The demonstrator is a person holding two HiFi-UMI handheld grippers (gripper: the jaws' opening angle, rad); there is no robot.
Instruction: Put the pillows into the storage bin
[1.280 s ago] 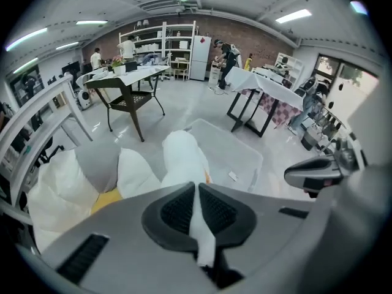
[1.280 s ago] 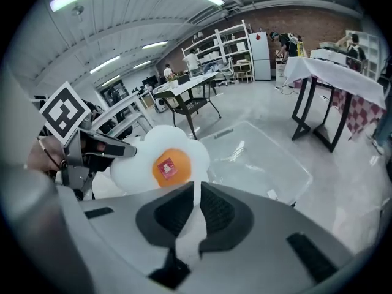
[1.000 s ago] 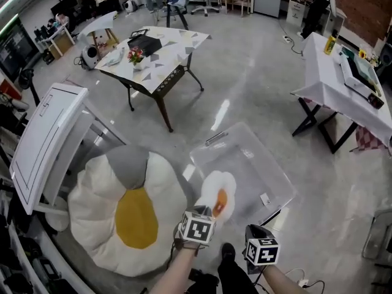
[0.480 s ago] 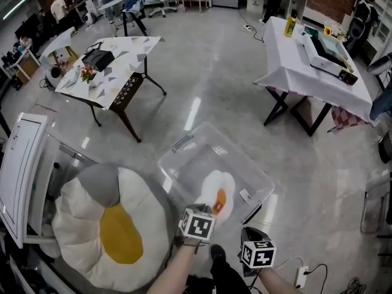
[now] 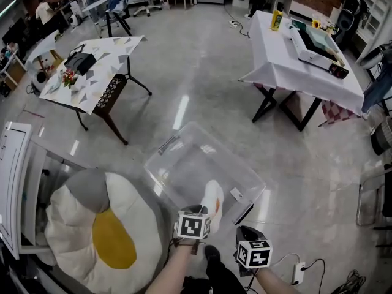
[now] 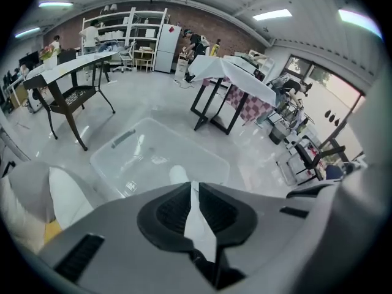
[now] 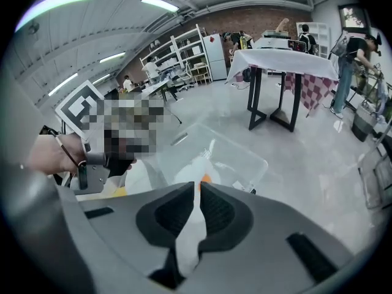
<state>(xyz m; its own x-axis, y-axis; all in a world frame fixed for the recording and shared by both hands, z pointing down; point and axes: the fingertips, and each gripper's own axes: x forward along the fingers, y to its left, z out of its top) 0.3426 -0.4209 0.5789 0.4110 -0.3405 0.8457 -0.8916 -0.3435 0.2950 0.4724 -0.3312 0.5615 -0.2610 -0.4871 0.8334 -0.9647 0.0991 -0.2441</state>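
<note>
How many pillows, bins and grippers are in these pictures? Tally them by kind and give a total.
Pillows: 2, the large egg pillow and the small egg pillow
Bins: 1, the clear storage bin
Grippers: 2, the left gripper and the right gripper, both shut on the small egg pillow
Total: 5

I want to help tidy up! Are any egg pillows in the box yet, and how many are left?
Done: nothing yet, no pillow lies in the clear storage bin. In hand: the left tool and right tool both pinch the small egg pillow, held over the bin's near side. Left: drop that one in, then fetch the big egg pillow lying on the floor beside the bin.
</note>
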